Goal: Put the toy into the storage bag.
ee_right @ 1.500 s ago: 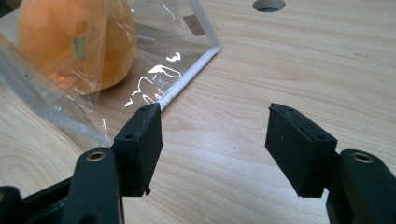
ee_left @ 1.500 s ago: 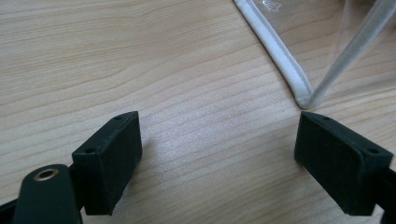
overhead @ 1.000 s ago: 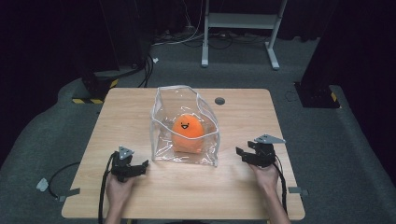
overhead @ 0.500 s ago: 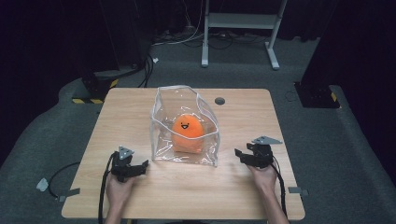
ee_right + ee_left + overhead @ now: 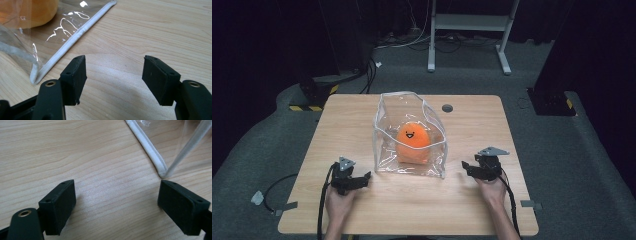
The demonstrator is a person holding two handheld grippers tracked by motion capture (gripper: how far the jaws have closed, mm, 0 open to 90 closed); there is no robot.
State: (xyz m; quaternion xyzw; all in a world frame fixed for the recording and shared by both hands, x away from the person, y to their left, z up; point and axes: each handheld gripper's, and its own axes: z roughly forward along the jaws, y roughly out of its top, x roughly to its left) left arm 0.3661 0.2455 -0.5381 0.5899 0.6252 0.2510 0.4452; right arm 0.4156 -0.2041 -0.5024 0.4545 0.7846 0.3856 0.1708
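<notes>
A clear plastic bag (image 5: pixel 409 142) stands open in the middle of the wooden table (image 5: pixel 362 115), with an orange plush toy (image 5: pixel 413 144) inside. The left gripper (image 5: pixel 362 178) and the right gripper (image 5: pixel 468 167) rest on either side of it, jaws apart and empty. The film looks thin and slippery, so a pinch at the white seam (image 5: pixel 75 37) could slip, or the bag could tip and spill the toy.

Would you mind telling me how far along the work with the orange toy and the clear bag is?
Done: the orange toy sits inside the clear bag. In hand: nothing; the left gripper and right gripper flank the bag, both open and empty. Left: probably gripping the bag, whose top stands open.
</notes>
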